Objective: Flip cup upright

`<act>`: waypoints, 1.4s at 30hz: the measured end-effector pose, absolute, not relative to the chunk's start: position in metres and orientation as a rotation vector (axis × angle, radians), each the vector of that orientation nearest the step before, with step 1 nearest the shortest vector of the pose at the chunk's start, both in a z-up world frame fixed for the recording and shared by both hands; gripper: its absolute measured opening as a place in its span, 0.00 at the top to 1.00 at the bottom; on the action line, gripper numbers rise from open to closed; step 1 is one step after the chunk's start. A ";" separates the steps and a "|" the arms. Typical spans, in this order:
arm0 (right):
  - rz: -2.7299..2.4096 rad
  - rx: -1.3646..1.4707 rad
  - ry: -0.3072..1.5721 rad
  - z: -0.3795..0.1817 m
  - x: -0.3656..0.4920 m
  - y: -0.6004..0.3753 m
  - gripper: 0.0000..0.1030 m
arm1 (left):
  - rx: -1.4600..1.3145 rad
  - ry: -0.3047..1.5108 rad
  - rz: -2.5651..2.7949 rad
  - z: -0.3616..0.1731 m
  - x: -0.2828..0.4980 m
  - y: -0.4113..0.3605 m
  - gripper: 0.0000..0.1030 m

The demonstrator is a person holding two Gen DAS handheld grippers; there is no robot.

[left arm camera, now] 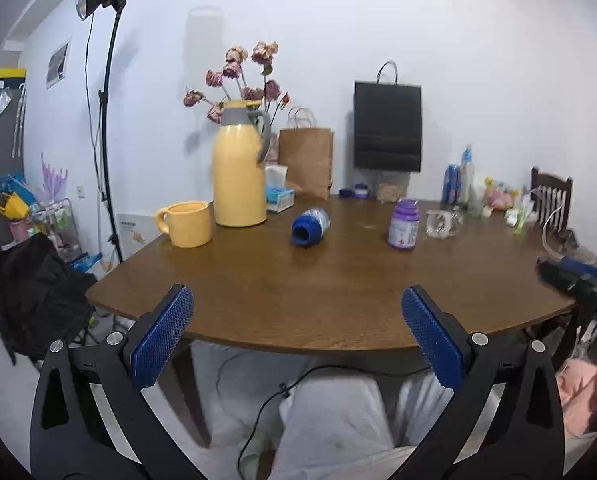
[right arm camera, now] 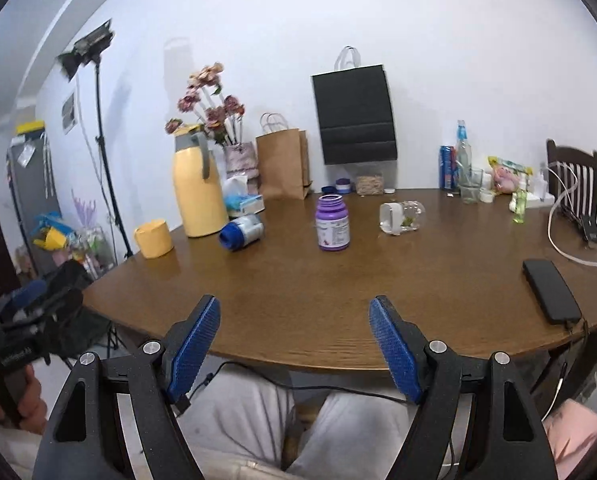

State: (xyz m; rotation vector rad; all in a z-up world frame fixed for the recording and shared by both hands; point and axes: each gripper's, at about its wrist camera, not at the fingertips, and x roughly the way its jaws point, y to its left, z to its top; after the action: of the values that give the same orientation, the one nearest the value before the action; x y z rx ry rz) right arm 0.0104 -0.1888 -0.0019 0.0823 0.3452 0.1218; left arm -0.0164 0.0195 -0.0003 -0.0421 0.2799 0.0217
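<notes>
A clear glass cup (right arm camera: 401, 217) lies on its side on the brown table (right arm camera: 338, 300), right of a purple bottle (right arm camera: 332, 222); its white-looking mouth faces left. It also shows in the left wrist view (left arm camera: 443, 223). A yellow mug (left arm camera: 186, 223) stands upright at the table's left; it also shows in the right wrist view (right arm camera: 153, 238). My left gripper (left arm camera: 297, 312) is open and empty at the table's near edge. My right gripper (right arm camera: 294, 324) is open and empty at the near edge, far short of the cup.
A blue-capped bottle (left arm camera: 310, 227) lies on its side mid-table. A yellow thermos jug (left arm camera: 240, 168), paper bags (left arm camera: 305, 160), tissue box and bottles stand along the back. A black phone (right arm camera: 550, 290) with cable lies at the right. A chair (right arm camera: 574, 180) stands at far right.
</notes>
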 end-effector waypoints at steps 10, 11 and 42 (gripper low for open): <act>0.130 0.050 0.347 -0.004 0.009 -0.180 0.21 | -0.038 0.276 0.007 -0.002 -0.021 0.017 0.00; 0.129 0.047 0.345 -0.004 0.009 -0.180 0.21 | -0.038 0.276 0.006 -0.002 -0.022 0.017 0.00; 0.135 0.040 0.355 -0.004 0.010 -0.182 0.21 | -0.036 0.260 0.000 0.003 -0.022 0.016 0.00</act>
State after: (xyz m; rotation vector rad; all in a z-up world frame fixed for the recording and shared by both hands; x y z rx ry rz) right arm 0.0104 -0.1817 -0.0040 0.0401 0.3554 0.1351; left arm -0.0220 0.0160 0.0026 -0.0358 0.2599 0.0002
